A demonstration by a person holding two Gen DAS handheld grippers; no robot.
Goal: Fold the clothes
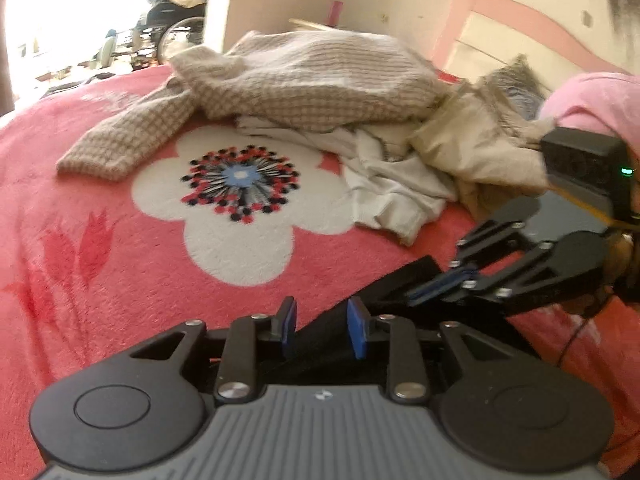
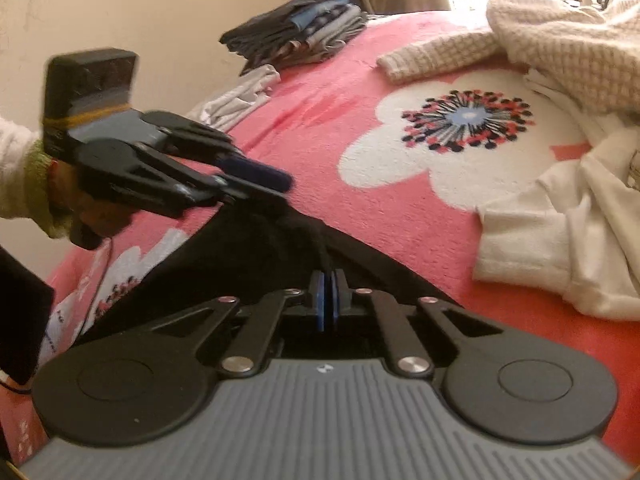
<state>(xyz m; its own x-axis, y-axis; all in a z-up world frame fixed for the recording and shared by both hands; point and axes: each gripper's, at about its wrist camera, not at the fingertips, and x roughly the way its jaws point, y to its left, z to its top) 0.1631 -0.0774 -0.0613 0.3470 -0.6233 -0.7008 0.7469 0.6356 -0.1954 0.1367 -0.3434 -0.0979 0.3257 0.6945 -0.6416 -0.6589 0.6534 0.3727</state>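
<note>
A black garment (image 2: pixel 248 256) was pinched between the pressed-together right claw (image 2: pixel 328 300); the left claw (image 1: pixel 322 330) was spread, garment between.

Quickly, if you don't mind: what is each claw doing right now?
Left claw: open, with the black garment lying between its pads, not clamped.
Right claw: shut on the black garment.

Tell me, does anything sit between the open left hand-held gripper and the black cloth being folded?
Nothing visible does. The black cloth garment runs right between the spread fingers of the left hand-held gripper, and the right hand-held gripper pinches it. The beige knitted sweater lies farther off on the pink fleece blanket.
</note>
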